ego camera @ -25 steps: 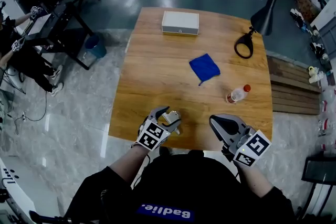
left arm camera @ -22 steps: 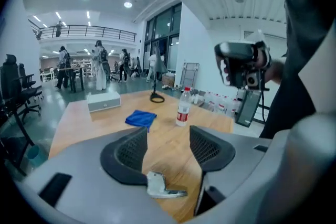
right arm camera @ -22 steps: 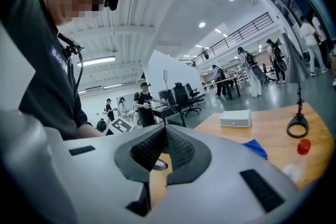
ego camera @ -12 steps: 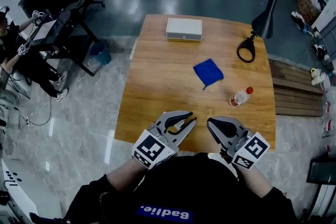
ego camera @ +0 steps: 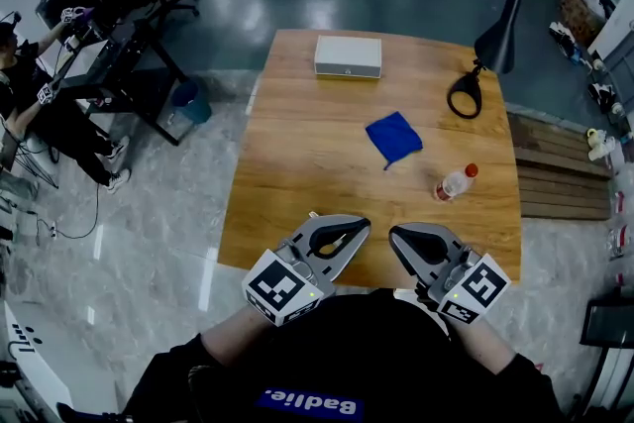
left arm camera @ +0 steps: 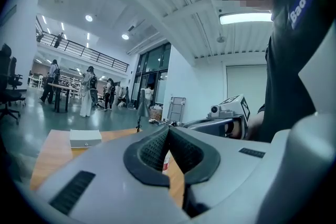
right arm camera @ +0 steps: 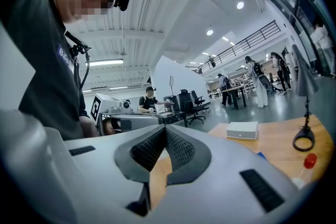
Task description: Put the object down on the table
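- Wooden desk (ego camera: 297, 154) is carrying a white box (ego camera: 348, 55), a blue cloth (ego camera: 393, 137) and a bottle (ego camera: 451, 182), all in the upper half of the frame.
- Left hand-held gripper (ego camera: 363, 226) and right hand-held gripper (ego camera: 394, 235) are hovering at lower centre, each pressed together on nothing.
- Neither is holding the task's object; I cannot tell which desk item it is.
- Risk: the tips are sitting near each other, so drifting inward could be knocking them together.

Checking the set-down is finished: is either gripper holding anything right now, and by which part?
Nothing is held: the left gripper and right gripper both have jaws shut on nothing.
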The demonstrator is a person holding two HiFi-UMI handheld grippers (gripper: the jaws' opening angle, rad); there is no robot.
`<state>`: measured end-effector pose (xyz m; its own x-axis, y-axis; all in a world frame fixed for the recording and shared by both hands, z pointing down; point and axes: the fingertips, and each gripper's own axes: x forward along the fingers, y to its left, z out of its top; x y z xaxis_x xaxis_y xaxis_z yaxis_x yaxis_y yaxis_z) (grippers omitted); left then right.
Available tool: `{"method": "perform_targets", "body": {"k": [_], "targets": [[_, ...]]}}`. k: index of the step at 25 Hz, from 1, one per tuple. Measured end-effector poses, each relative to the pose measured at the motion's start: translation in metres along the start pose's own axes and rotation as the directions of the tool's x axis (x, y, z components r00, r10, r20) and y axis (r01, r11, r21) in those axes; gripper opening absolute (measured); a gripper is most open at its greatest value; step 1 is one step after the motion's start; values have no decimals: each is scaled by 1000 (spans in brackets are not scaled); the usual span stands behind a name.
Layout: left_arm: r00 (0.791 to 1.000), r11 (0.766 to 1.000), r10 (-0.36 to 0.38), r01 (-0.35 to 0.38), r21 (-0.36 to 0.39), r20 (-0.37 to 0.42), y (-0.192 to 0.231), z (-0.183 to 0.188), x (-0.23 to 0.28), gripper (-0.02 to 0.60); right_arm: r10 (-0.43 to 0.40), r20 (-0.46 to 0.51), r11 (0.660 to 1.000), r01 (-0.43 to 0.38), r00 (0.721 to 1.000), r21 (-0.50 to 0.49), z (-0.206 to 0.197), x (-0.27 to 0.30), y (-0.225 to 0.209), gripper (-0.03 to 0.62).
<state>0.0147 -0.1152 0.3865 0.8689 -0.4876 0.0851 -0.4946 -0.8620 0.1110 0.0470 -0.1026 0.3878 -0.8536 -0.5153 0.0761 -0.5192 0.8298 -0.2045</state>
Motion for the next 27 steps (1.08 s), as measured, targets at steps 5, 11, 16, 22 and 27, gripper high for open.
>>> {"method": "perform_targets", "body": {"k": [5,11,16,22,27], "targets": [[1000,1000,8,-8,6,-9,4,0,0,9,-5,2,1000,5,1000,-7,2,0,-2,5],[1000,1000,19,-18,8,-20,5,-5,2,9,-8,-4,1000,8,1000,-7,1,-1,-4,5],[1000,1000,16,-16,19,-15,8,-4,2,9,-8,-6,1000,8,1000,-10,1,2,-6,5],[999,1000,24,-24,15,-26,10,-7,3,9,-3,-12,1000,2,1000,-9,1,4,-9,5],[999,1000,23,-23,21,-27,13,-5,4,9,0,-10,1000,0,1000,-10,5,8,-12,5]]}}
